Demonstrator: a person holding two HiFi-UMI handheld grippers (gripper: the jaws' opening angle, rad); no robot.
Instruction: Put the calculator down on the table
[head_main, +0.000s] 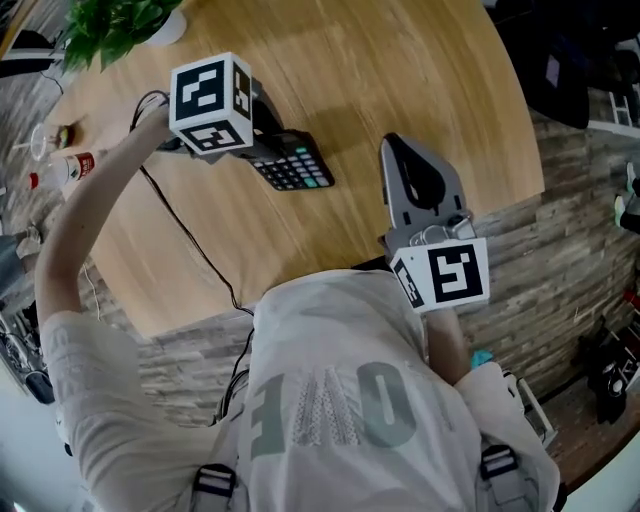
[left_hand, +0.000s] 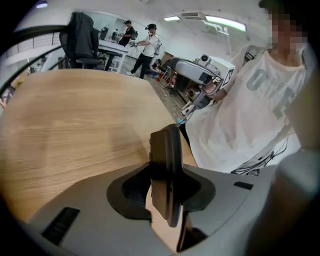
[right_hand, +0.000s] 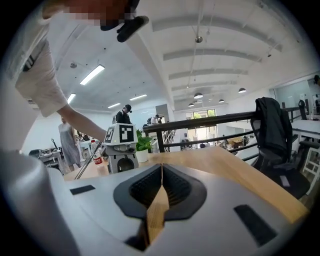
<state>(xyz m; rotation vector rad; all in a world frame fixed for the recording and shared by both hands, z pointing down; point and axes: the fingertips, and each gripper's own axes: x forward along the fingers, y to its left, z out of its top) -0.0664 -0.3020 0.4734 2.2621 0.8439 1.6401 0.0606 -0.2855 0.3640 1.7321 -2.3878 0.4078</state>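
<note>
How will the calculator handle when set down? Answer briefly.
Probably stiff: the calculator juts straight out, clamped by one end in the left gripper. Likely light. Flat, so it should lie steady on the table, not roll.

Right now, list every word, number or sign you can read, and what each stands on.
"O" and "E": large letters on the person's T-shirt; those between are unclear.
Keys of the calculator: too small to read.
Label on the bottle: too small to read.
marker cubes: black square patterns, no letters.
</note>
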